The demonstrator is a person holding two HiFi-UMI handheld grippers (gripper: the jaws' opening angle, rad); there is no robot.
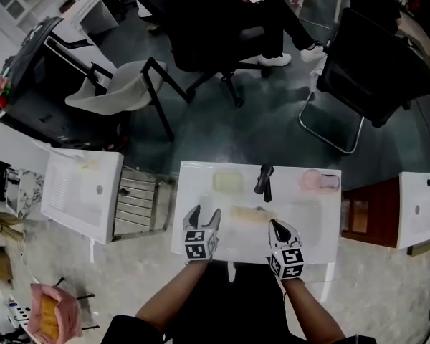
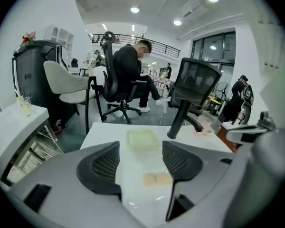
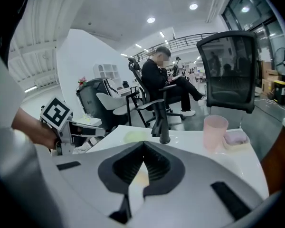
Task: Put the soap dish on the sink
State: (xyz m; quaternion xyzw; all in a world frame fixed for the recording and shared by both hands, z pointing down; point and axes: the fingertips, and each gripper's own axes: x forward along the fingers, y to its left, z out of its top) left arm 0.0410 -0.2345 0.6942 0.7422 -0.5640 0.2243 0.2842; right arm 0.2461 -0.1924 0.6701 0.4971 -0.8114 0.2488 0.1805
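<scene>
Two grippers, mine, at the near edge of the sink [image 1: 195, 185]: left gripper [image 1: 204, 214] jaws apart, empty; right gripper [image 1: 281, 228] jaws together on nothing. Green soap dish [image 1: 228, 181] sits far left, beside the faucet [image 1: 264, 180]. Risk: a shallow pinch could skid it across the glossy top.

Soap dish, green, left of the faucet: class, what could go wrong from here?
The green soap dish sits close to the black faucet; the open left gripper could bump the faucet reaching for it. The shut right gripper might shove the soap bar rather than grip it.
</scene>
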